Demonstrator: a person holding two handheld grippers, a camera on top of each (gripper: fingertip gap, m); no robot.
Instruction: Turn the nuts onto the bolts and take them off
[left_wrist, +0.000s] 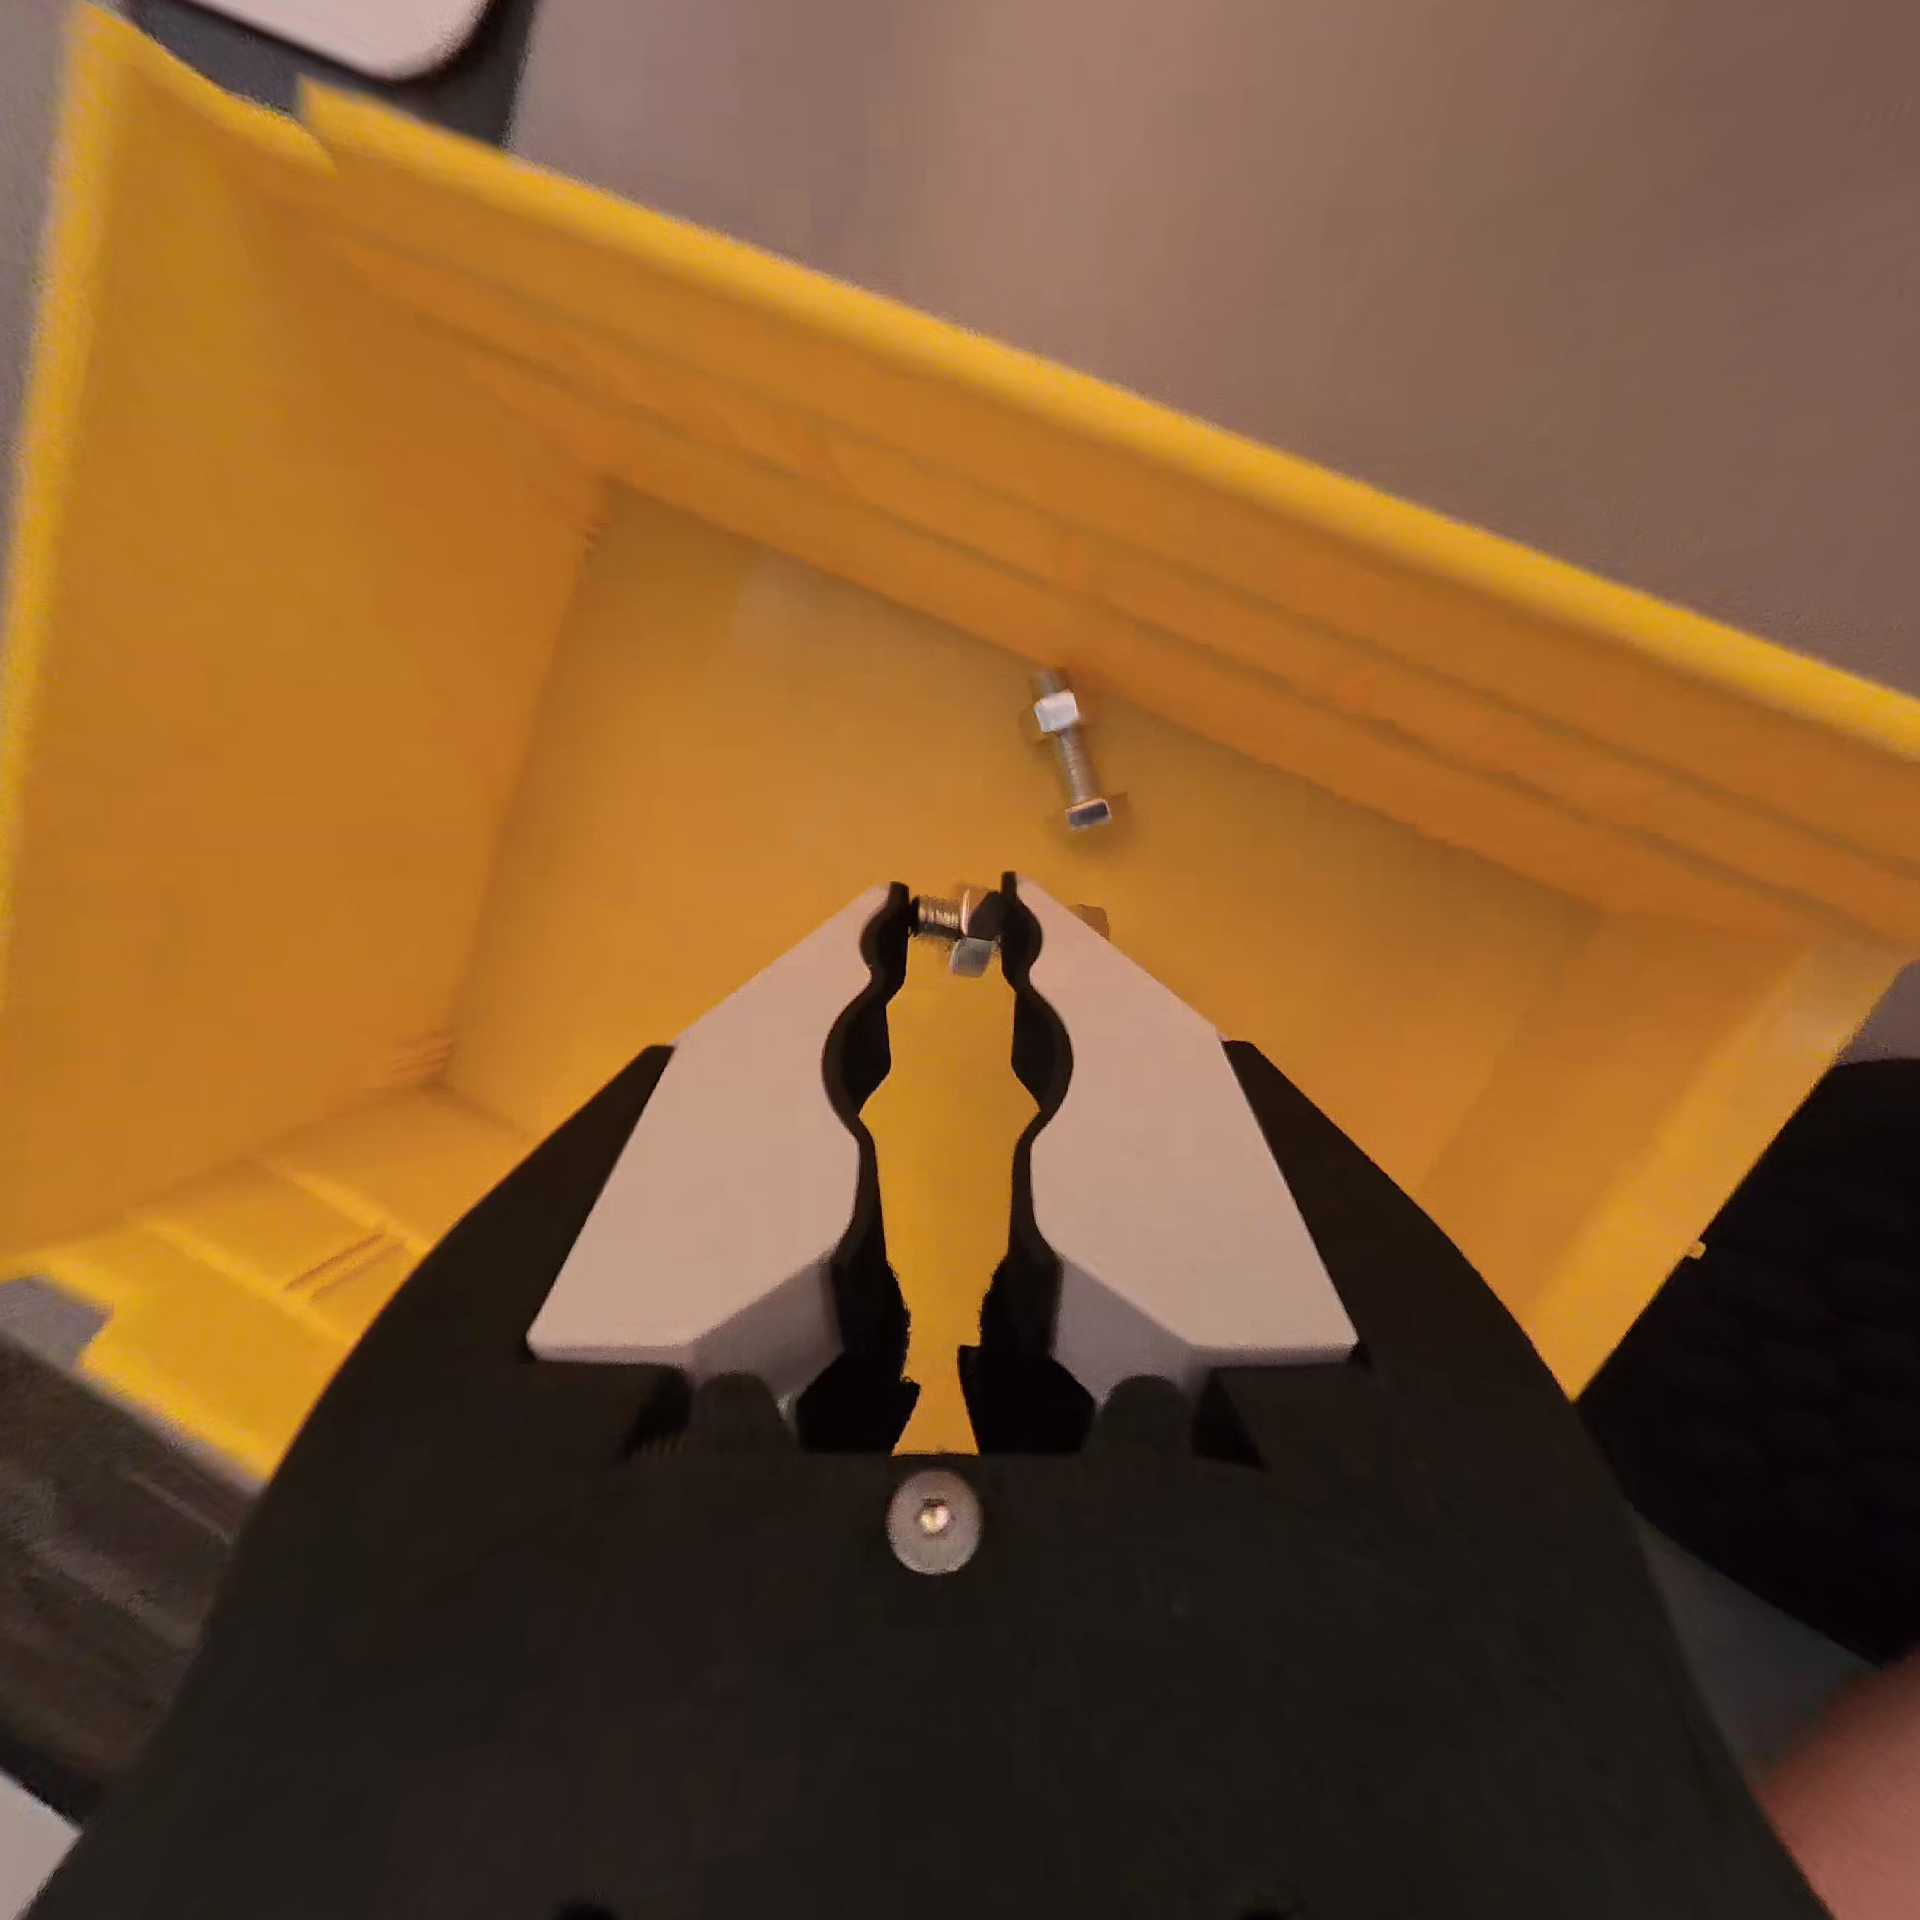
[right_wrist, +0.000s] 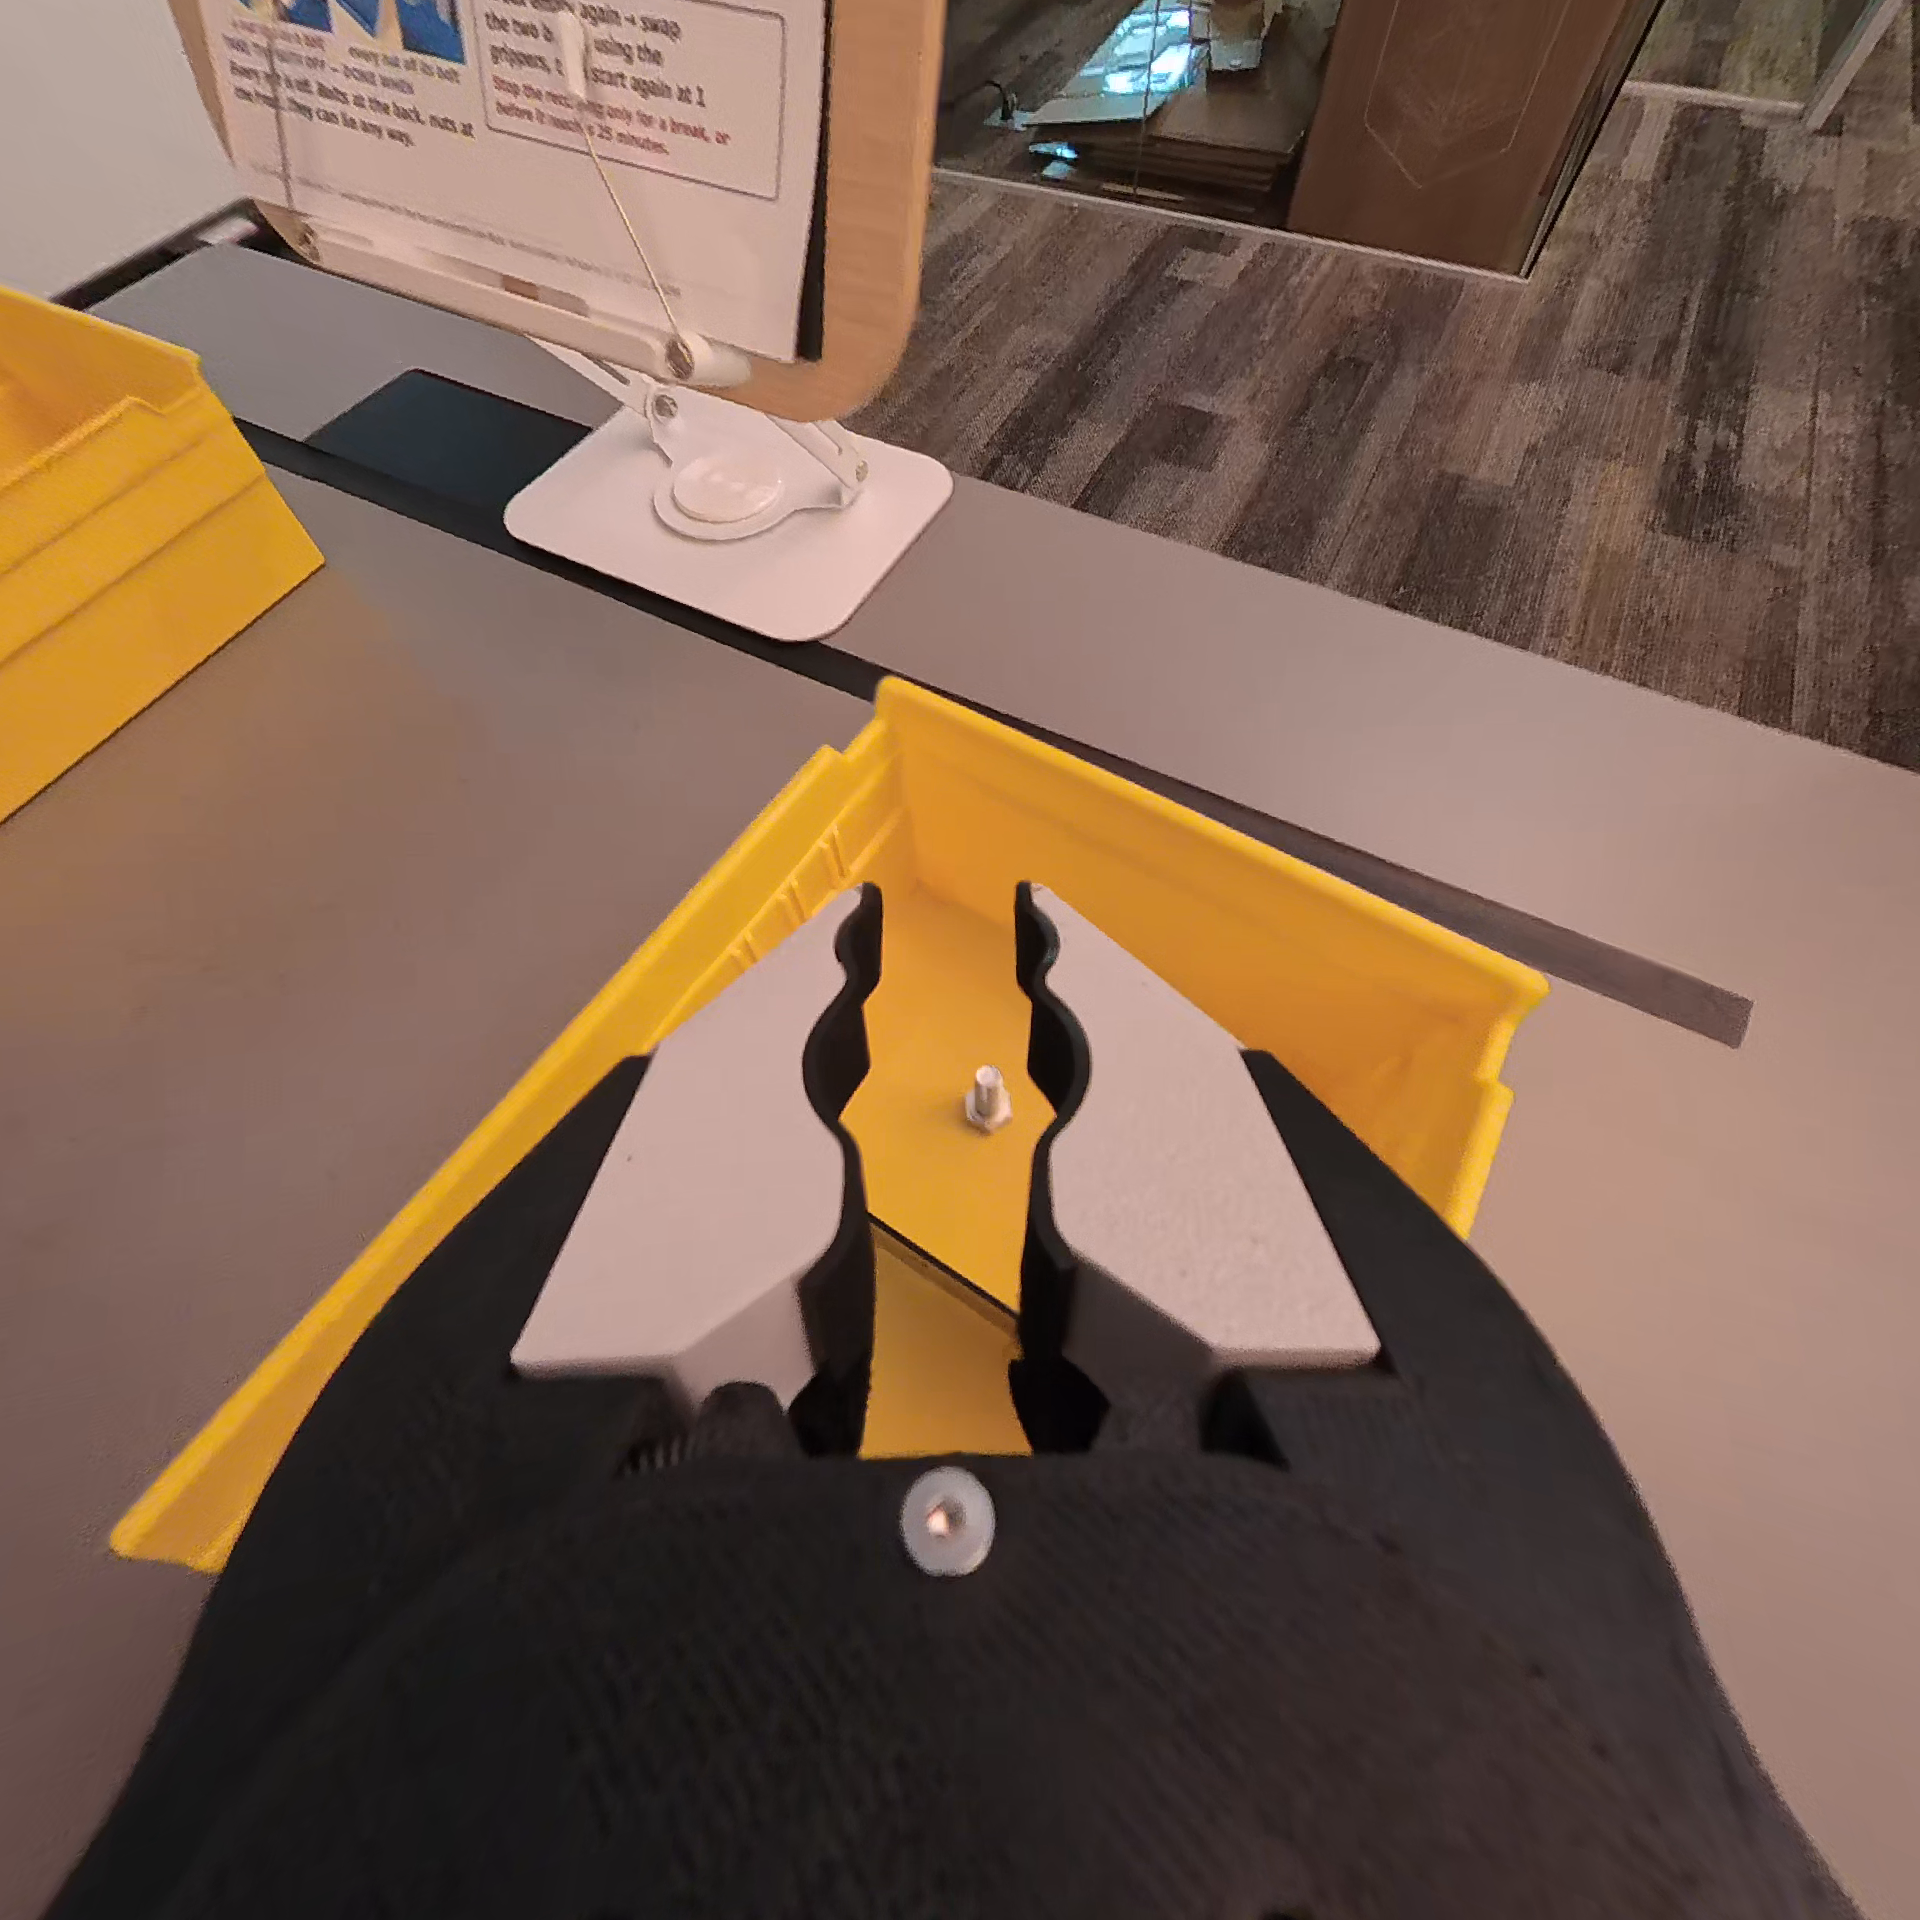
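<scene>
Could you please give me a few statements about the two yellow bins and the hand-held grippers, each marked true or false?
1. The left hand-held gripper grips a small silver bolt. True.
2. The loose silver bolt with a nut lies outside the yellow plastic bin. False: it lies inside.
3. The right hand-held gripper is shut on a bolt. False: it is open and empty.
4. A short silver bolt stands in the right-hand yellow bin. True.
</scene>
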